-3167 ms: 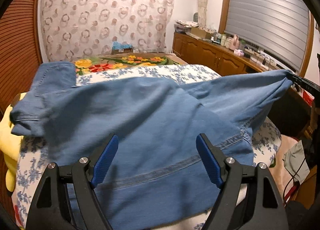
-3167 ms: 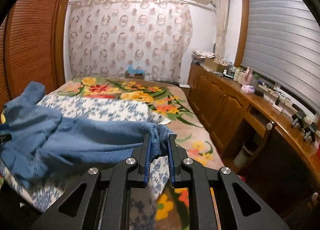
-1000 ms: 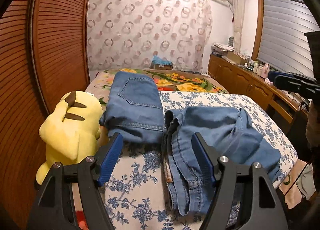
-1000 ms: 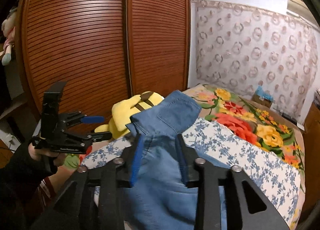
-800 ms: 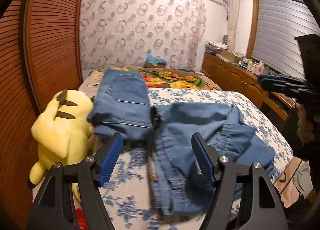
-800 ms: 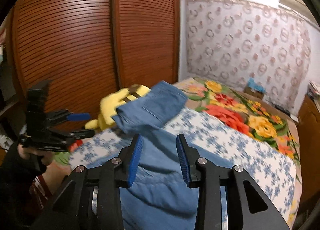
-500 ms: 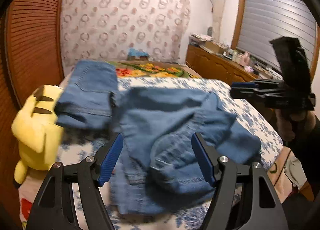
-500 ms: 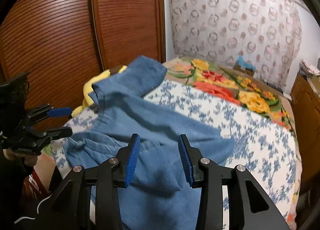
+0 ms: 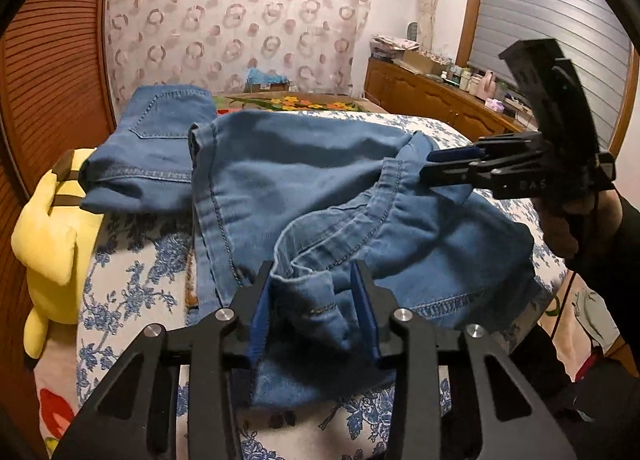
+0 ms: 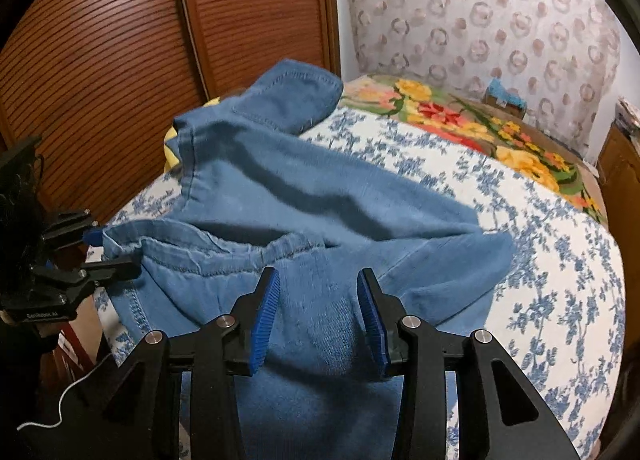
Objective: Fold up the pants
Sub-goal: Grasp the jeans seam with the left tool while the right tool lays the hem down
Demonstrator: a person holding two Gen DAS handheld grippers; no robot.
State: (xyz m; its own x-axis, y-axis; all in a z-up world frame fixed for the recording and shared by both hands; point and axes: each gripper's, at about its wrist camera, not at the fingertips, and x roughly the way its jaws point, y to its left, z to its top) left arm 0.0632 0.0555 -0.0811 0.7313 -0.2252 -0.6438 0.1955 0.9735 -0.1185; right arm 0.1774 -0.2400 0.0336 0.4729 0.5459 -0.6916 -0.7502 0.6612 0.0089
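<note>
On the far left I see a yellow toy (image 9: 52, 236) at the edge of the bed (image 9: 132, 284). Next to it lies a folded pair of jeans (image 9: 160, 139). The pants (image 9: 312, 187) I am working on lie bunched up in the middle of the bed. My left claw (image 9: 314, 292) has its fingers apart, with a lump of the pants between them. My right claw (image 10: 318, 300) is also apart, over the cloth. In the left camera its tips (image 9: 444, 163) sit by the waistband on the right side.
</note>
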